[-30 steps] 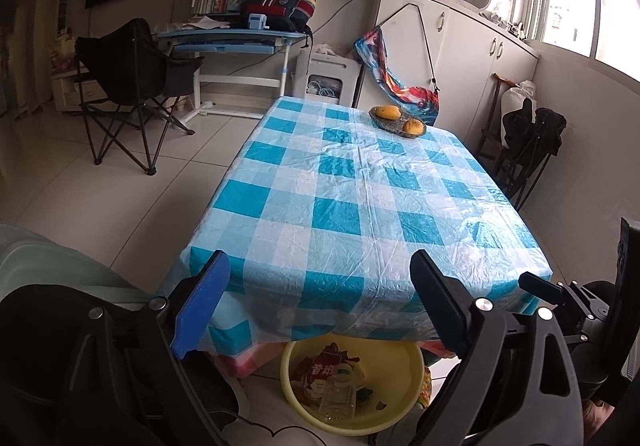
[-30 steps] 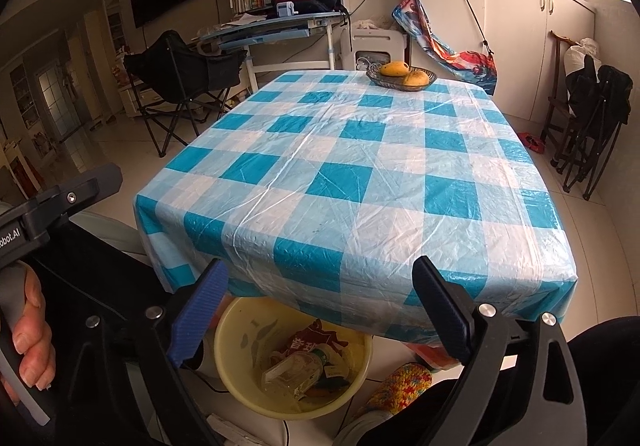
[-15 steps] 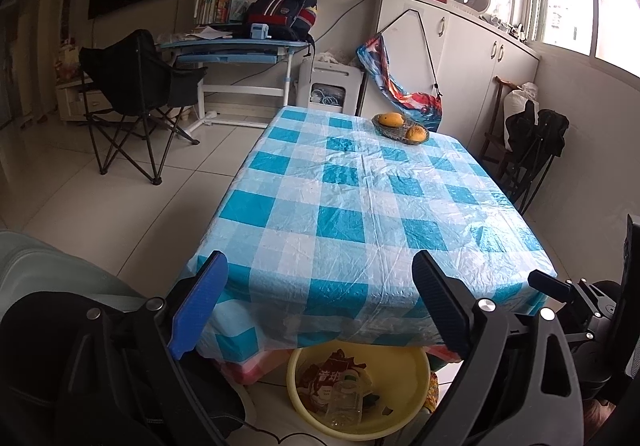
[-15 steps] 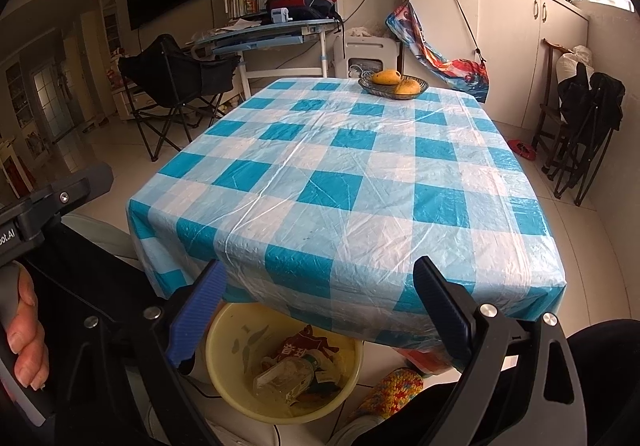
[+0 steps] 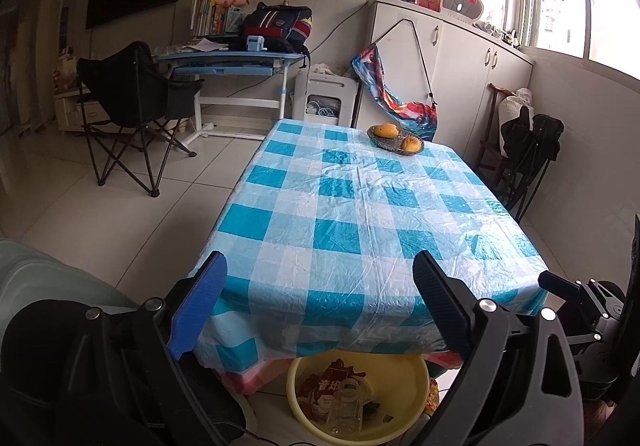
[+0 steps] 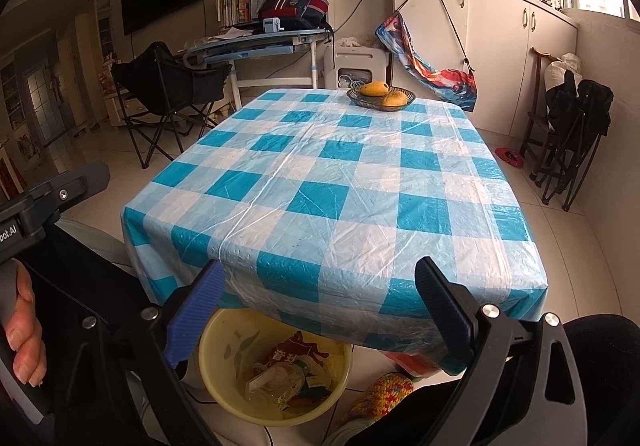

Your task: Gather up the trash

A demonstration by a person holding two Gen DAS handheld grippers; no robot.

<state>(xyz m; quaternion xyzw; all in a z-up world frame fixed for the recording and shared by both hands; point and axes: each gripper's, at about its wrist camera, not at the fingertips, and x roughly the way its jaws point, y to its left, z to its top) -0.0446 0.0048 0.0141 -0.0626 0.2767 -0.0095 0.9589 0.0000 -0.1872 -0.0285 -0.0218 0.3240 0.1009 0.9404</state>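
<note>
Both grippers hang in the air at the near end of the table (image 5: 360, 206), and neither one is holding anything. The left gripper (image 5: 320, 306) has its 2 fingers spread wide, 1 with a blue pad (image 5: 196, 310) and 1 black, with the edge of the checked blue-and-white tablecloth (image 5: 340, 238) showing in the gap. The right gripper (image 6: 316, 310) is spread just as wide and is equally empty.

Below the jaws of both, on the floor and partly under the cloth's overhang, sits a yellow basin (image 5: 404, 382). It holds the trash: a red snack wrapper (image 5: 332, 386) with white lettering, a clear plastic bottle (image 5: 346, 408) lying on top of it, and some smaller scraps I cannot make out. From the right gripper's view the basin (image 6: 224, 358) lies beneath the blue finger, the wrapper (image 6: 296, 350) and bottle (image 6: 276, 382) inside it.

Beyond the jaws the cloth stretches away bare, and at its far end is a dark bowl (image 5: 394, 140) with 2 mangoes (image 5: 385, 130) in it. To the right of the basin, under the right gripper's black finger, a knitted multicoloured thing (image 6: 384, 390) lies on the floor. At the left edge of the right view a hand (image 6: 22, 334) grips the handle of the other tool.
</note>
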